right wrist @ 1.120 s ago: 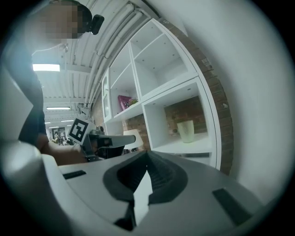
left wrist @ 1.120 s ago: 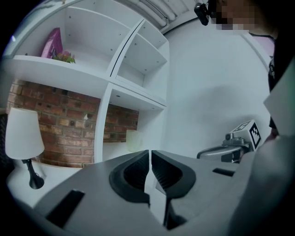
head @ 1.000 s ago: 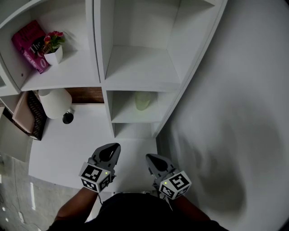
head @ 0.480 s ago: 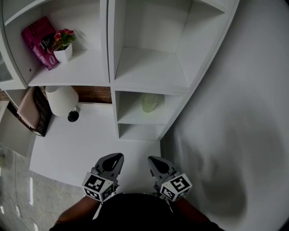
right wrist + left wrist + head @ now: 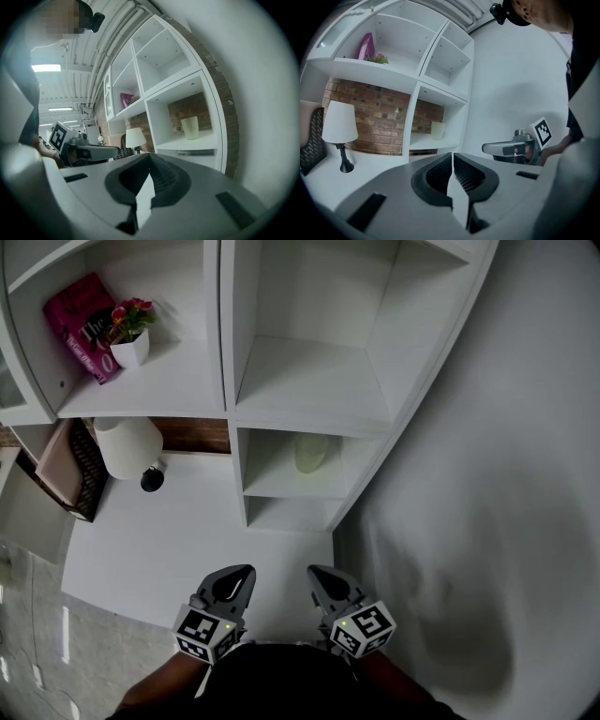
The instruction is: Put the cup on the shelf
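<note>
A: Grippers?
B: The left gripper (image 5: pixel 240 576) and right gripper (image 5: pixel 319 576) are held side by side over the desk (image 5: pixel 159 540). Both pairs of jaws are seen pressed together, empty.
A: Cup?
B: The cup (image 5: pixel 310 453) is found upright in the shelf (image 5: pixel 309 395), right column, under the tall compartment.
A: Writing?
B: White print is noted on the pink book (image 5: pixel 80 324), but it is too small to be read.

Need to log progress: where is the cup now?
In the head view the cup stands in a low compartment on the right side of the shelf, right of the lamp.
</note>
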`<state>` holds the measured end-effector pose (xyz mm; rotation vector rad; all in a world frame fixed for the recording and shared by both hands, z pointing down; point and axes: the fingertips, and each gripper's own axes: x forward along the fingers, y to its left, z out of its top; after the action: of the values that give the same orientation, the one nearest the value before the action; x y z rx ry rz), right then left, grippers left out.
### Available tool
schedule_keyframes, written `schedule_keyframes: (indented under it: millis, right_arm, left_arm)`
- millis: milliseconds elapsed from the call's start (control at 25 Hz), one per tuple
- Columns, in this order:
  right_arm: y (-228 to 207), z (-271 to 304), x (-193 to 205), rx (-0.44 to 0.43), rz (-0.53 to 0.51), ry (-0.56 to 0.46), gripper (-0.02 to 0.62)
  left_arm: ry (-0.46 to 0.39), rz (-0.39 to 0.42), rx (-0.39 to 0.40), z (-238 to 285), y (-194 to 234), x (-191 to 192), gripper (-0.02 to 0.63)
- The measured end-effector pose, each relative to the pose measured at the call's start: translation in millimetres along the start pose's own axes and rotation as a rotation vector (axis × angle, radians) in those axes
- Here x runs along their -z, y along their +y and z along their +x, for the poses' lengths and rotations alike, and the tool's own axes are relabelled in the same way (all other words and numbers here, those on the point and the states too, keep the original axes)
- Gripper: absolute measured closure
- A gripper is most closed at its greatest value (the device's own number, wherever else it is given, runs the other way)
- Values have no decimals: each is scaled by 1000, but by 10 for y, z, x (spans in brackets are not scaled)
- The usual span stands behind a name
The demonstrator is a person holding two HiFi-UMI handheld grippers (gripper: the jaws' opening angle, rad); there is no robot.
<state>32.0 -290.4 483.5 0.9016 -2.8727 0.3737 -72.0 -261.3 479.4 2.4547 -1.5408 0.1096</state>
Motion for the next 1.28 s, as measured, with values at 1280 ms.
schedule_keyframes:
  millis: [1280]
  right_arm:
    - [27,-17,13,-11,13,2,592]
  left_arm:
    - [6,57,14,8,-145,-26,591]
